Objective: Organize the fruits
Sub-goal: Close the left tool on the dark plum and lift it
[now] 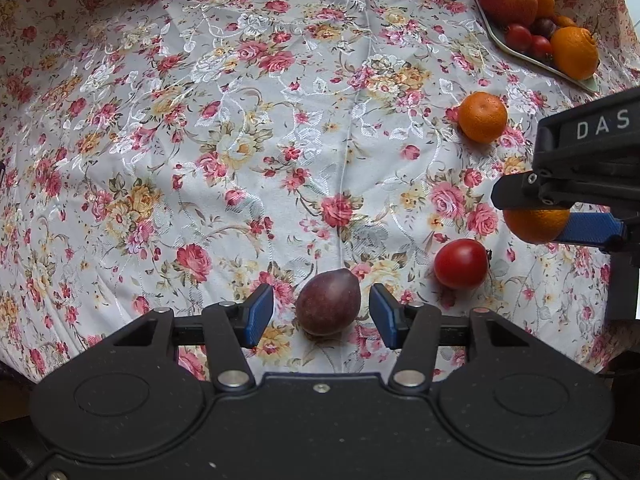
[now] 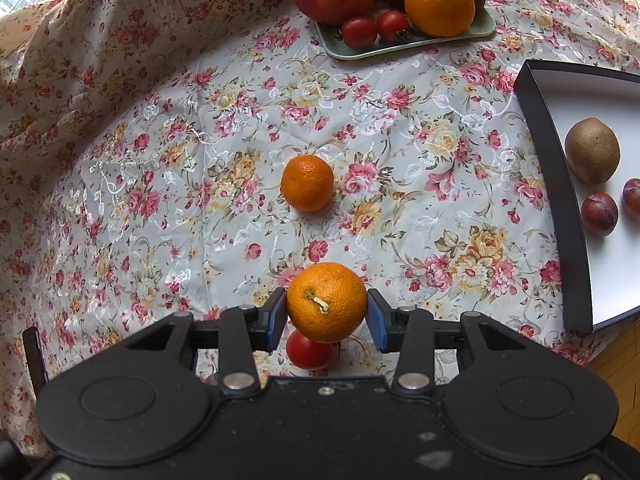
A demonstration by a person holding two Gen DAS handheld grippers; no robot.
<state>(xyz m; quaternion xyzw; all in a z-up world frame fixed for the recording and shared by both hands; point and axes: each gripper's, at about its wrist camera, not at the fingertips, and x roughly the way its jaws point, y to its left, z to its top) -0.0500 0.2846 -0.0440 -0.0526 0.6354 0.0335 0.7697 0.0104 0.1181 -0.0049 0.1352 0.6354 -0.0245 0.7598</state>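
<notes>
Gripping an orange (image 2: 326, 302) between clenched blue pads, the right gripper (image 2: 327, 314) holds it clear of the floral tablecloth (image 2: 120, 160), above a red tomato (image 2: 309, 350). Left gripper (image 1: 321, 314): jaws spread wide on either side of a purple plum (image 1: 329, 302) that lies on the cloth, pads not touching it. Loose mandarin (image 2: 307, 182): mid-cloth. Green tray (image 2: 400, 46), far edge: apple, oranges, small tomatoes. Dark-rimmed white box (image 2: 560, 184), right: kiwi (image 2: 592, 150), two plums.
</notes>
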